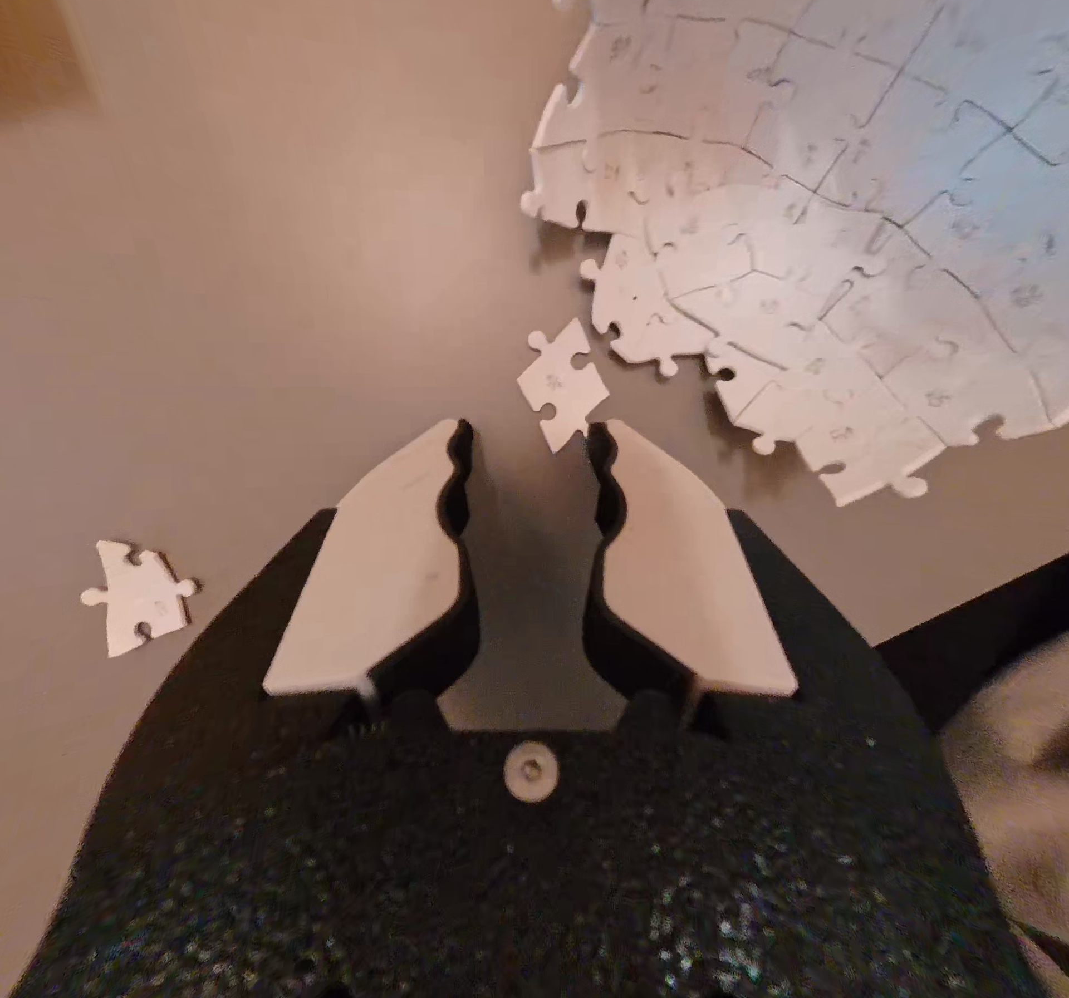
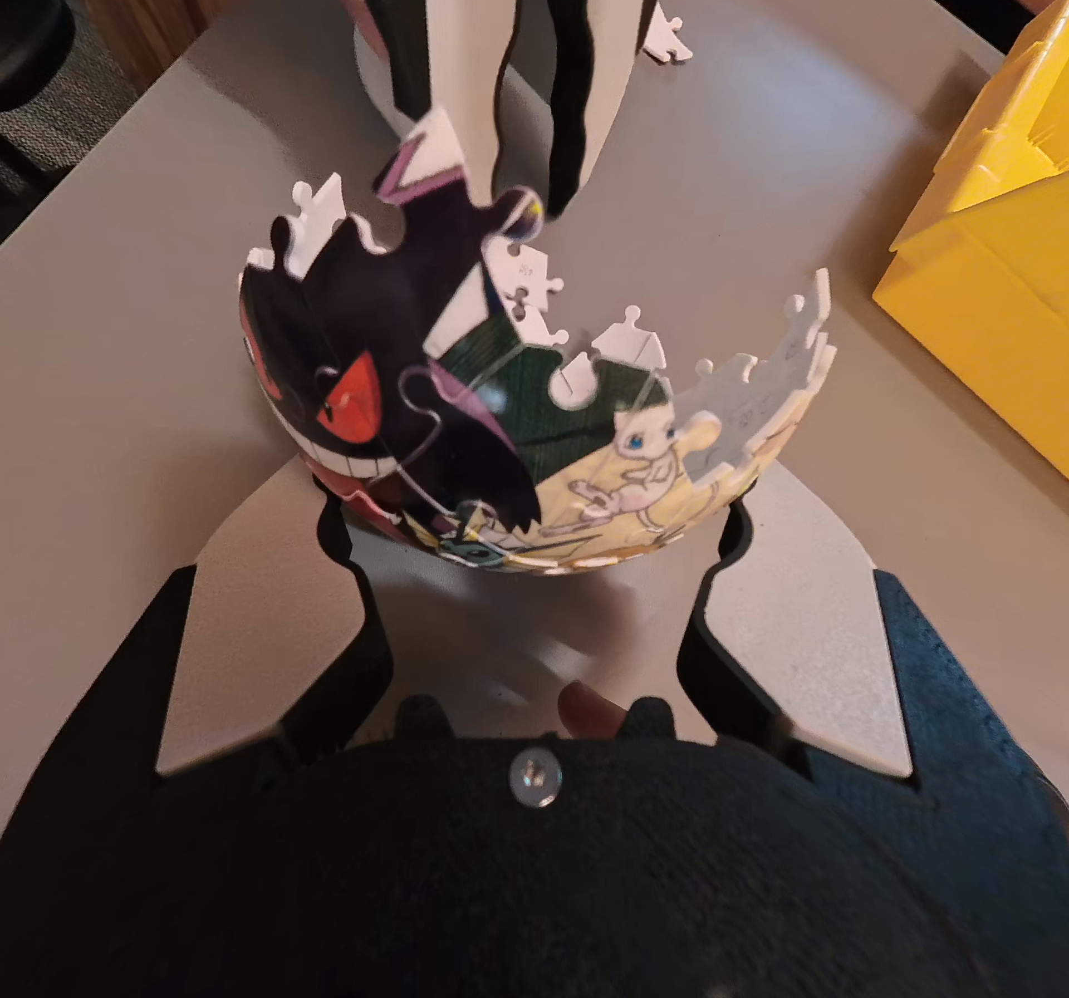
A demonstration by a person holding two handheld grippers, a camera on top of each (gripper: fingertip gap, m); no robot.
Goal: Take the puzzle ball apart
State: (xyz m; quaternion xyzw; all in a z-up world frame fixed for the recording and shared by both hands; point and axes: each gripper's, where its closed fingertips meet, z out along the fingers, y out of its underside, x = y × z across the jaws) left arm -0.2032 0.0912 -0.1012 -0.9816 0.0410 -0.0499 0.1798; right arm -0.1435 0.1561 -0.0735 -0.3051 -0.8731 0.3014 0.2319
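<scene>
The puzzle ball [image 2: 463,421] is an open half shell with cartoon prints outside and a jagged rim. My right gripper [image 2: 532,513] is shut on its lower part, one finger on each side. In the left wrist view the shell's white inside [image 1: 810,218] fills the upper right. My left gripper [image 1: 529,438] is open and empty beside the rim; it also shows from above in the right wrist view [image 2: 520,195]. A loose piece [image 1: 564,383] sits just off its right fingertip, apart from the shell, and also shows in the right wrist view [image 2: 428,160].
The grey table [image 2: 144,334] carries another loose white piece [image 1: 139,594], which also shows far off in the right wrist view [image 2: 665,39]. A yellow box [image 2: 983,218] stands at the right. The table's edge and carpeted floor [image 2: 46,74] are at the left. About 11 centimetres separates my left fingertips from my right.
</scene>
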